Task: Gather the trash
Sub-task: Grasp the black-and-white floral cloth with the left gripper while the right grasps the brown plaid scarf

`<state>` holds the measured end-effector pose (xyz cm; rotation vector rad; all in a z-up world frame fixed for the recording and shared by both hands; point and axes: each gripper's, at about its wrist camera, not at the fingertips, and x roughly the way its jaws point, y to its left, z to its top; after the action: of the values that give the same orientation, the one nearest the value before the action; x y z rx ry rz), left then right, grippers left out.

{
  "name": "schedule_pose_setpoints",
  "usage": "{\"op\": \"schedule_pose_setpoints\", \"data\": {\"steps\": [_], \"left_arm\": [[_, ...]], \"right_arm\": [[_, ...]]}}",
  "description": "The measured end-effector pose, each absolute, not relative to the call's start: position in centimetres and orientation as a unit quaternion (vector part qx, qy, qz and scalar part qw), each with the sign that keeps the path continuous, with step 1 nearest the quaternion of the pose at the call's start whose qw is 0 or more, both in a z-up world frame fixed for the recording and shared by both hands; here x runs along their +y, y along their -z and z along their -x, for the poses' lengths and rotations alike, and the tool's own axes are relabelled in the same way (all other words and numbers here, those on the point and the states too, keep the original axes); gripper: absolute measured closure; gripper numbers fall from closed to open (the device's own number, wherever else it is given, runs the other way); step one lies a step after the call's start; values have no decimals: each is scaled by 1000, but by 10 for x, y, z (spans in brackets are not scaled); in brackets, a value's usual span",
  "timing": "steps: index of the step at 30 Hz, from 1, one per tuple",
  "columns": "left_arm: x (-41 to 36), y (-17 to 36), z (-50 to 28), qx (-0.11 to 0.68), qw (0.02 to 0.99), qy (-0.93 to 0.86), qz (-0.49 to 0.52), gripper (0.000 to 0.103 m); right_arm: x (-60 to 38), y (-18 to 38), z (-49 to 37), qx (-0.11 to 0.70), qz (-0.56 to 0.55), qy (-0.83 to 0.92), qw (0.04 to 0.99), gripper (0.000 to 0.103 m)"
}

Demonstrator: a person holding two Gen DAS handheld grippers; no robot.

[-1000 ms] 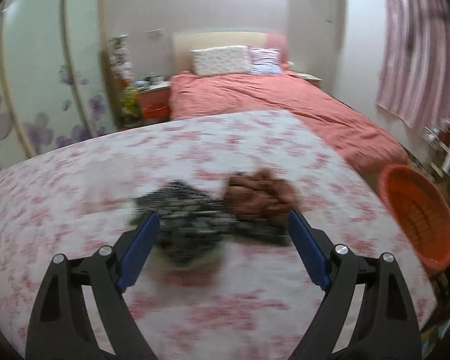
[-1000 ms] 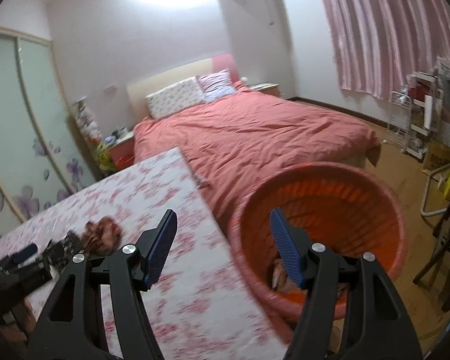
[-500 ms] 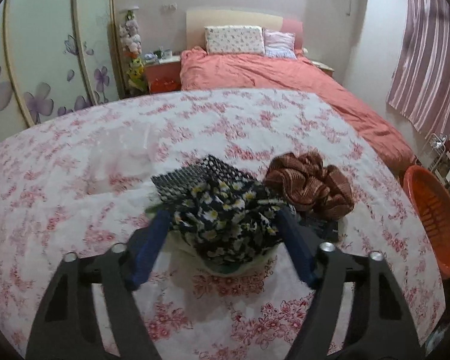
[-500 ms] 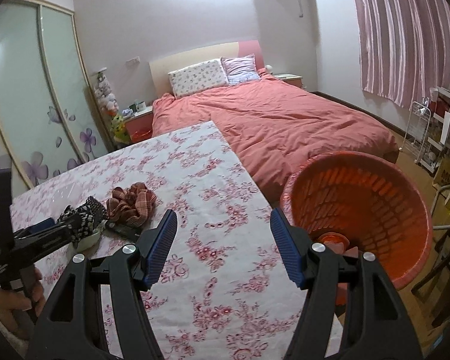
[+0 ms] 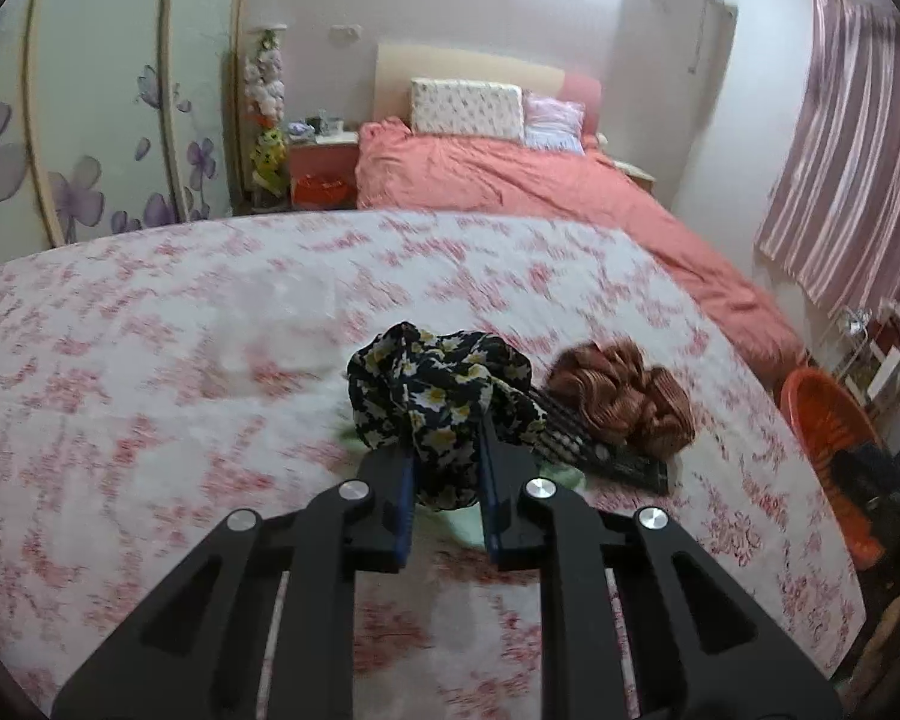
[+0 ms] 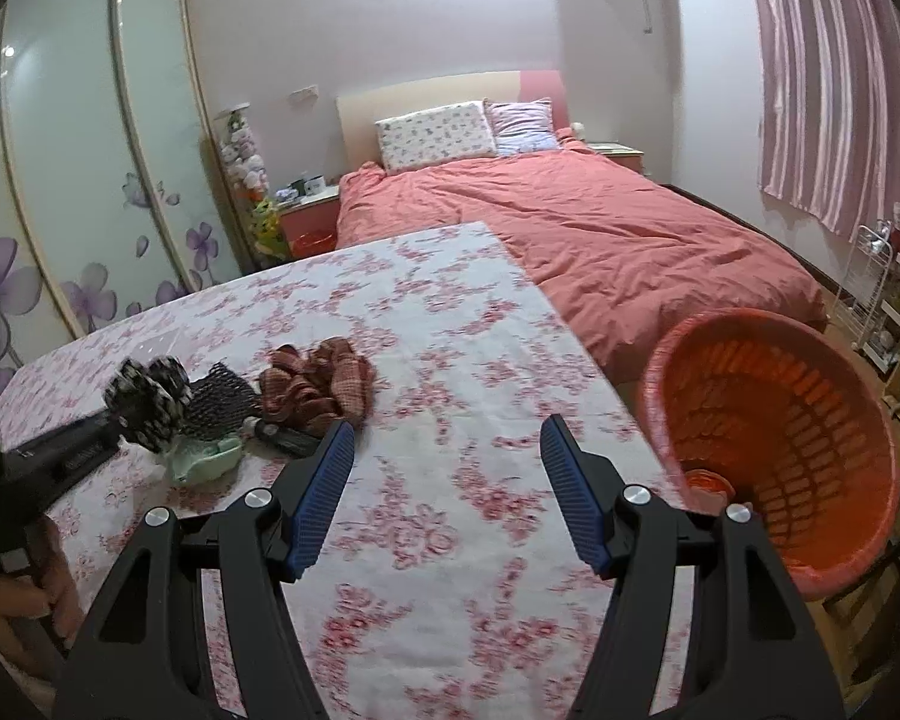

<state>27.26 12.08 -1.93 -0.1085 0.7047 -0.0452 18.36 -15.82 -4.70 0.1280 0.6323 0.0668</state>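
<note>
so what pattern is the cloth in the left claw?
Black with yellow-white daisies; left wrist view shows it best.

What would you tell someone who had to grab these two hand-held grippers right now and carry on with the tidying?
Left hand-held gripper: its jaws have just been closing and now pinch the black flowered cloth on the flowered table.
Right hand-held gripper: open, nothing between its jaws, above the table near the orange basket.
On the table: the brown striped cloth, a black mesh piece, a pale green item and a dark slim object.
Done: at least one small item already lies in the basket.
Left: carry the flowered cloth to the basket, then probably the rest.
</note>
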Motion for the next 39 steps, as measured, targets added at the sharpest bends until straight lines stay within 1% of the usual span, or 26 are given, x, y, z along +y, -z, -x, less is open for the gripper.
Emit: {"op": "schedule_pose_setpoints", "data": {"steps": [7, 14, 18, 22, 23, 26, 27, 29, 30, 34, 35, 36, 39], "left_arm": [[151, 3, -263, 326, 943, 4, 67, 85], [175, 0, -259, 319, 945, -13, 72, 85], [187, 2, -259, 321, 943, -21, 80, 85], [195, 4, -258, 323, 943, -26, 83, 85], [197, 5, -258, 323, 942, -27, 84, 85], [202, 7, -260, 326, 941, -31, 85, 85], [203, 8, -260, 328, 940, -31, 85, 85], [205, 10, -262, 330, 939, -33, 86, 85], [205, 11, -262, 331, 939, -33, 86, 85], [206, 15, -264, 337, 937, -33, 88, 85], [206, 16, -264, 338, 936, -33, 89, 85], [205, 16, -265, 339, 936, -32, 89, 85], [203, 16, -265, 339, 936, -31, 88, 85]], "right_arm": [[-127, 60, -209, 333, -46, -57, 940, 39], [-103, 67, -234, 347, -36, -66, 935, 39], [-94, 70, -248, 344, -22, -37, 938, 39], [-97, 70, -261, 344, -32, -19, 938, 39], [-98, 71, -264, 346, -34, -14, 938, 40], [-101, 75, -274, 366, -45, -14, 930, 55], [-101, 78, -277, 373, -47, -16, 927, 58], [-100, 82, -280, 380, -42, -13, 924, 59], [-99, 84, -281, 388, -41, -15, 921, 62], [-98, 88, -283, 402, -49, -29, 914, 77], [-97, 88, -282, 403, -45, -30, 913, 79], [-97, 88, -281, 402, -42, -32, 914, 85], [-96, 86, -276, 396, -31, -37, 917, 92]]}}
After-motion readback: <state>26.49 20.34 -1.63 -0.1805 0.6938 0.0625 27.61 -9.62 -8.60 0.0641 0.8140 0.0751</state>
